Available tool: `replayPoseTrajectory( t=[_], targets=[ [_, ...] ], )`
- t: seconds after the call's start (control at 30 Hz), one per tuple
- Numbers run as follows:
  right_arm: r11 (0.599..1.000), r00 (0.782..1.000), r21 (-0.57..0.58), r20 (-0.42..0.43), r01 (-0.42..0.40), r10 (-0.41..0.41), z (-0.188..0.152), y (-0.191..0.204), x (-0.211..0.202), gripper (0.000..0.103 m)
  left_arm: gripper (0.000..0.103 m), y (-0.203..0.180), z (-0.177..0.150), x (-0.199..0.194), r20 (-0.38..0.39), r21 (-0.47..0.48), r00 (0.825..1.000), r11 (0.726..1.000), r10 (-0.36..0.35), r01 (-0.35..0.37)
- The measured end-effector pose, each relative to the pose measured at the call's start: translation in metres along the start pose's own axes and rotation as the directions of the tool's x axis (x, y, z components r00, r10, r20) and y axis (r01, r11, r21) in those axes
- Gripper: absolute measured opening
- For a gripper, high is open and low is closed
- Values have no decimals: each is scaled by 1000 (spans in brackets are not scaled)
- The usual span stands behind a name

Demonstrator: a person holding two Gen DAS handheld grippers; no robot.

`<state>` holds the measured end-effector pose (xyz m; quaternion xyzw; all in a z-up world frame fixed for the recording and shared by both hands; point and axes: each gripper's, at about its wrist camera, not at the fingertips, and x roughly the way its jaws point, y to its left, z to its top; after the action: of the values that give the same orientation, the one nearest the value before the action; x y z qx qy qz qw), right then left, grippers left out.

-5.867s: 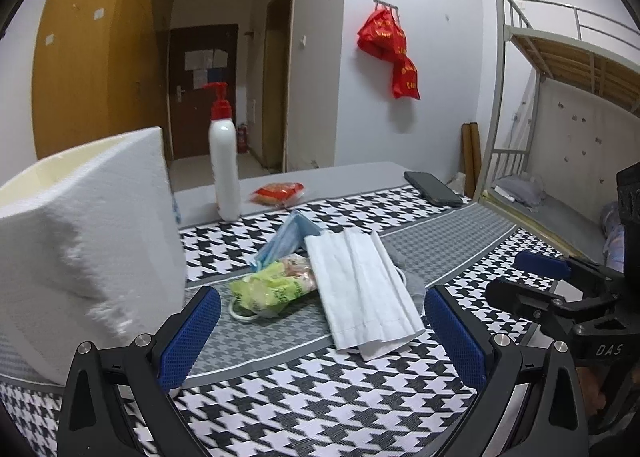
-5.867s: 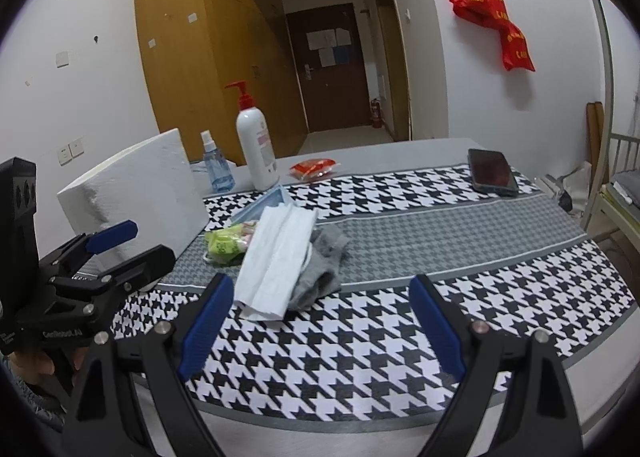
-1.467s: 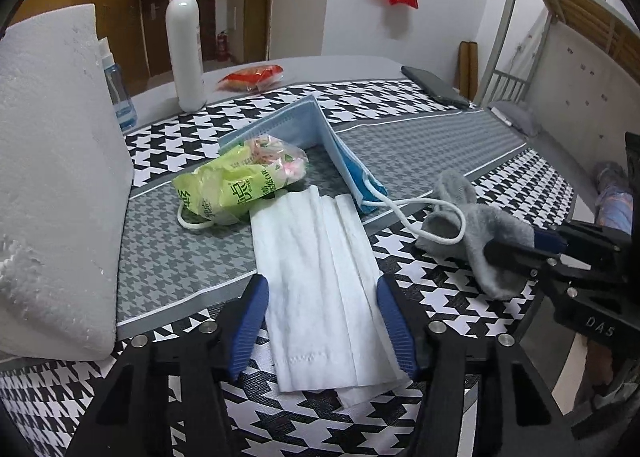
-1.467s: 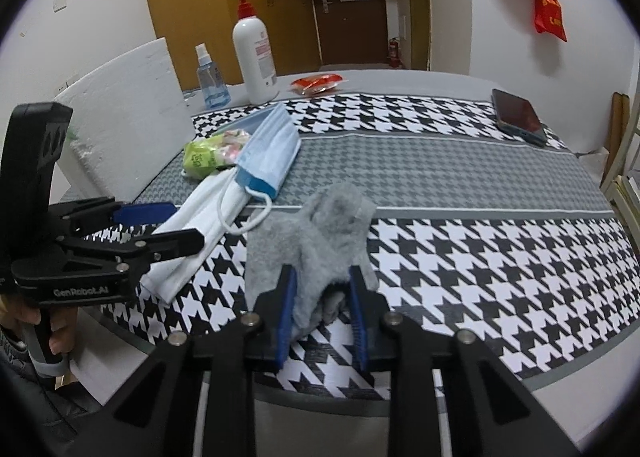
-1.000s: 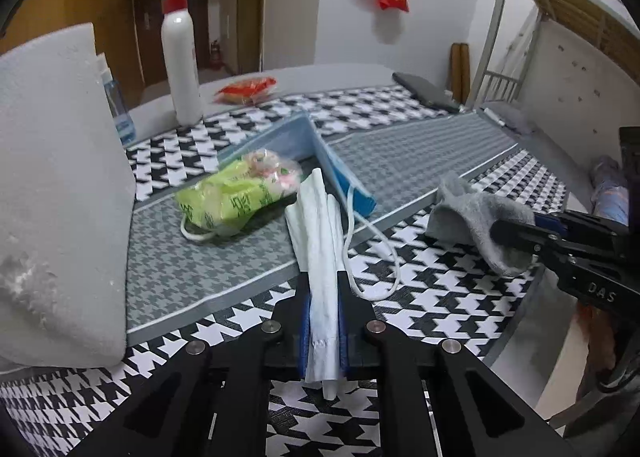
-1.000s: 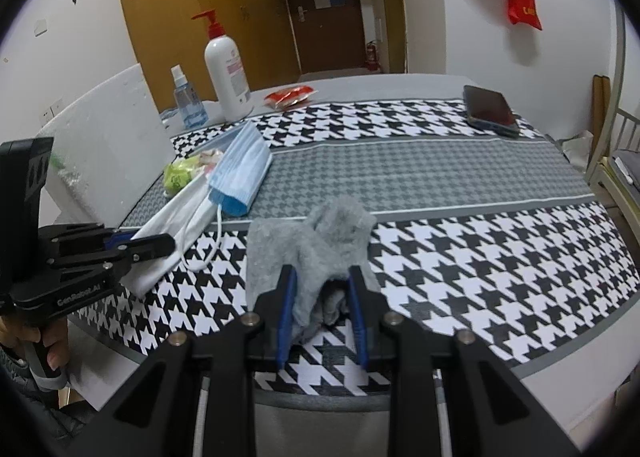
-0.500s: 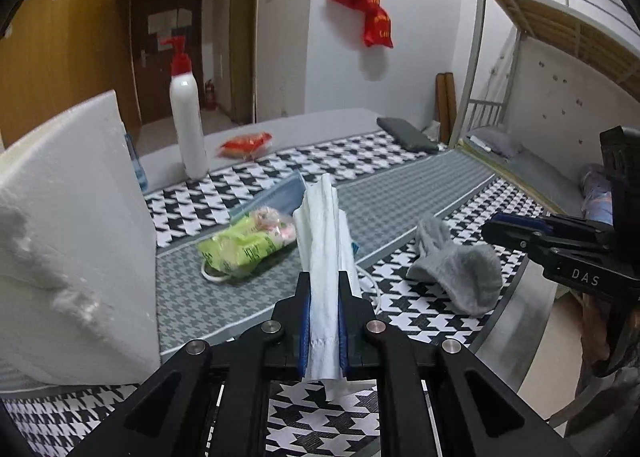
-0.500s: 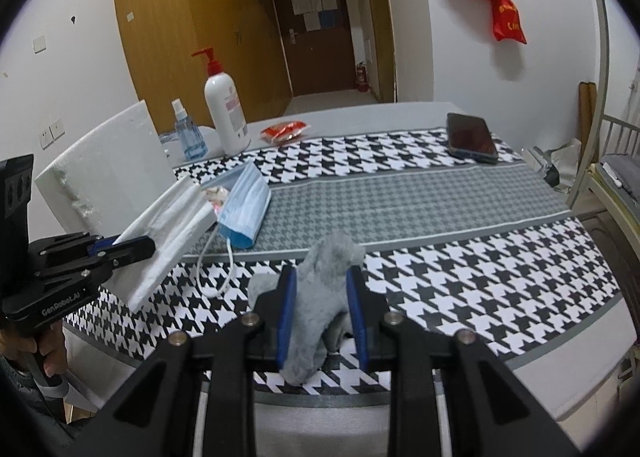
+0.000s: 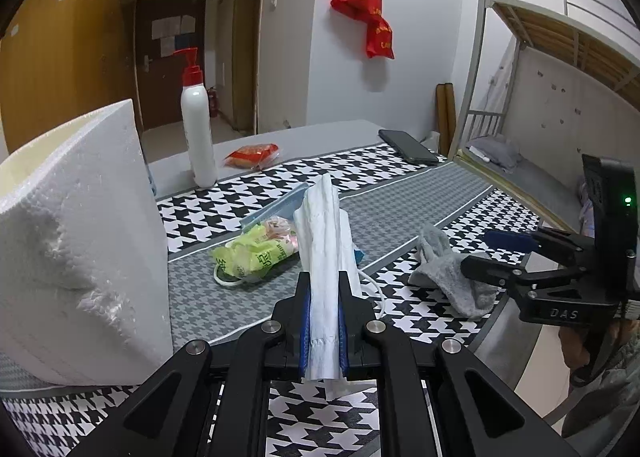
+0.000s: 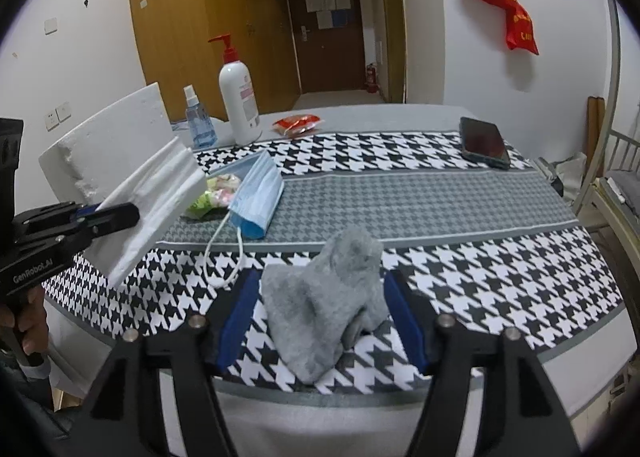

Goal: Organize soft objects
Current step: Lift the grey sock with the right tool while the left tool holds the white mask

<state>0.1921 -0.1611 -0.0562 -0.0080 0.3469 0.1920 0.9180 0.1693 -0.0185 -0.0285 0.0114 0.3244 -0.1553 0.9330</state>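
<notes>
While houndstooth cloth (image 10: pixel 500 273) covers table, left tongs (image 9: pixel 323 321) clamp white tissue (image 9: pixel 326 257); right tongs (image 10: pixel 320 317) just widened, straddling grey sock (image 10: pixel 328 305).

The fuzzy grey knitted sock (image 10: pixel 328 297) near the table edge looks soft and matt. The folded white tissue sheet (image 9: pixel 326 257) is thin, creased paper-like cloth. The pleated blue face mask (image 10: pixel 258 193) is smooth non-woven fabric with white elastic cord. The black-and-white houndstooth tablecloth (image 10: pixel 500 269) is flat woven cloth. At left, the white foam block (image 9: pixel 80 249) is rough and pitted. The far white pump bottle (image 10: pixel 239 105) is glossy plastic, as is the crinkled green snack packet (image 9: pixel 252 255).
</notes>
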Motion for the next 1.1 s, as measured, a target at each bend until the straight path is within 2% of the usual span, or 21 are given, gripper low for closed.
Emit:
replayPoseTrajectory(
  t=[0.27, 0.5, 0.67, 0.7, 0.77, 0.87, 1.1],
  targets=[
    [1000, 996, -14, -89, 6, -7, -1, -2, 31, 69, 12, 4, -1, 4, -9, -14, 1000, 1000, -2, 2],
    [999, 993, -33, -117, 15, -19, -4, 2, 42, 69, 12, 8, -2, 7, -18, -24, 1000, 1000, -4, 3],
    [999, 993, -32, -114, 39, -43, -3, 1, 43, 41, 12, 9, -3, 8, -22, -31, 1000, 999, -9, 8],
    [998, 992, -33, -114, 47, -50, -3, 1, 43, 39, 12, 9, -3, 8, -22, -32, 1000, 999, -11, 11],
    [998, 992, -38, -115, 53, -57, -4, 2, 43, 25, 12, 9, -2, 8, -21, -29, 1000, 999, -15, 15],
    [999, 993, -17, -114, 32, -34, -5, 2, 43, 20, 12, 8, -2, 8, -19, -24, 1000, 1000, -18, 17],
    [998, 995, 41, -87, 47, -43, -1, -3, 31, 20, 12, 5, 0, 5, -8, -20, 1000, 1000, -19, 19]
  ],
)
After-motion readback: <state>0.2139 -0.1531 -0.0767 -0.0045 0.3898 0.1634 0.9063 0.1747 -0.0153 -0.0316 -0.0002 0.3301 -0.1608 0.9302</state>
